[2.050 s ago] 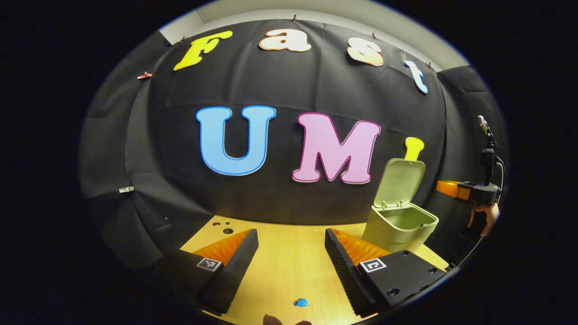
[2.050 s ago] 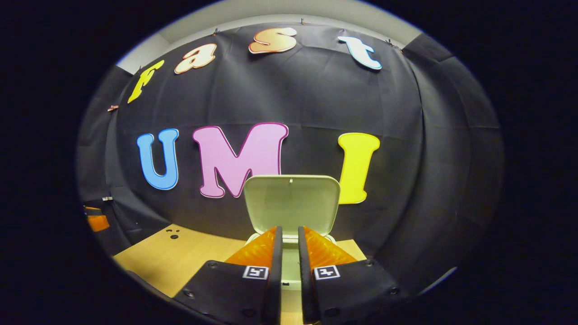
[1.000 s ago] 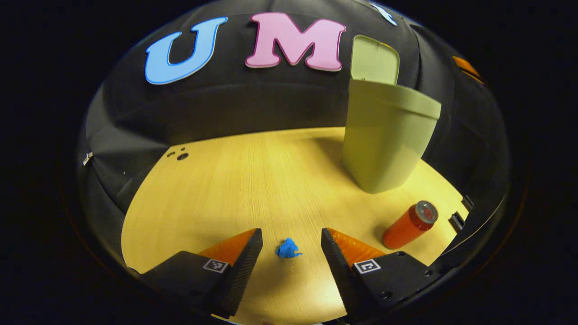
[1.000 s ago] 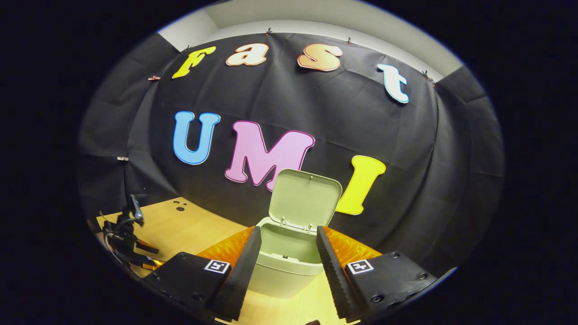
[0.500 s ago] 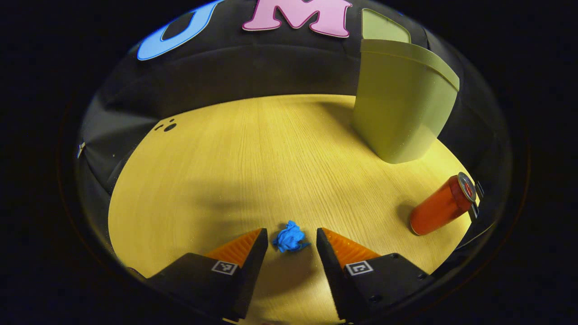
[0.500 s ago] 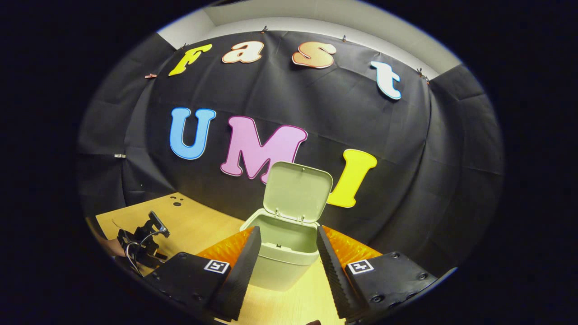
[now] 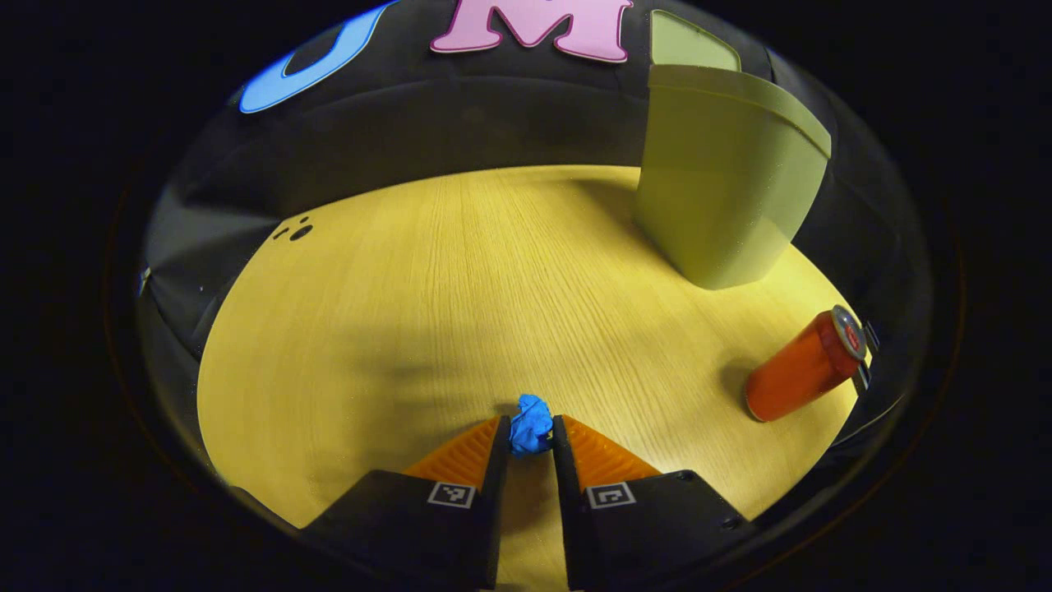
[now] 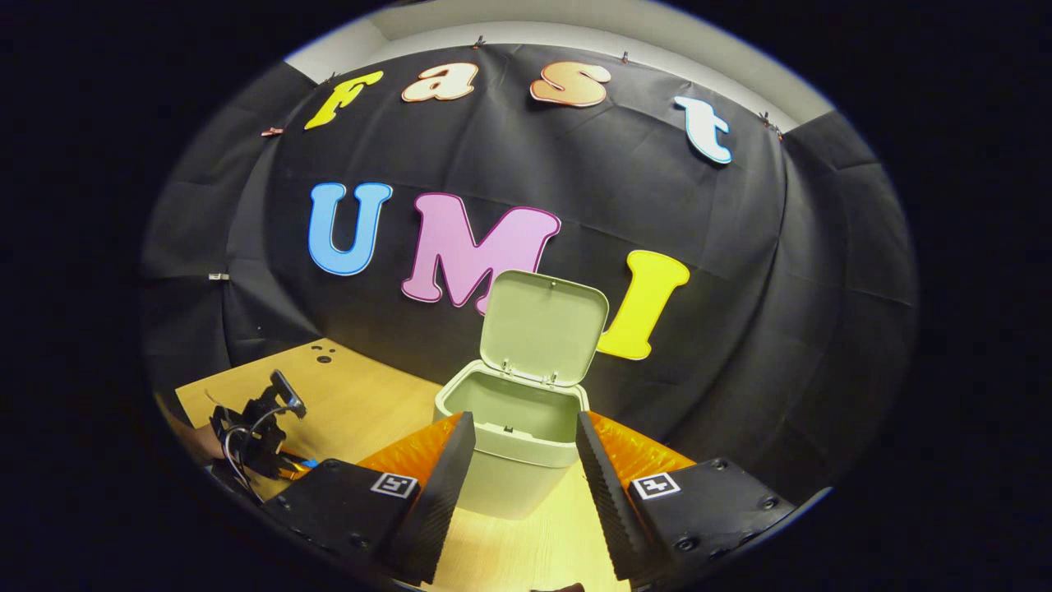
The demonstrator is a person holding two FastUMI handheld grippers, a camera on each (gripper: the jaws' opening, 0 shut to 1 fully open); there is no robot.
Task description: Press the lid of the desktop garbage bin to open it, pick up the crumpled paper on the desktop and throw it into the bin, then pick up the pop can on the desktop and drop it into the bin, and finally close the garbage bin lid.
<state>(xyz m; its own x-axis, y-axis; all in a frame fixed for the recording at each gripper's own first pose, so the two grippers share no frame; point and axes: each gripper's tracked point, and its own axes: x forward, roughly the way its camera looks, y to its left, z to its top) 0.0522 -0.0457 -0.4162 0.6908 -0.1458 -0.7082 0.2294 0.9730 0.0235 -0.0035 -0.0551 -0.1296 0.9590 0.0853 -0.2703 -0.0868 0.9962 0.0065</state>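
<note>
Matt plastic bin (image 7: 723, 197) (lid too) on smooth wood-grain table (image 7: 411, 312).

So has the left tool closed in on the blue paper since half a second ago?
Yes. The left tool has narrowed its fingers inward onto the crumpled paper, which lies at the same spot on the table, with the can unmoved.

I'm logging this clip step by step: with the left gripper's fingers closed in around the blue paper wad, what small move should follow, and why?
Probably a short lift straight up. The left gripper appears shut on the crumpled paper, which still sits on the desktop. The garbage bin stands with its lid raised, so once the wad clears the wood it can be carried there.
</note>
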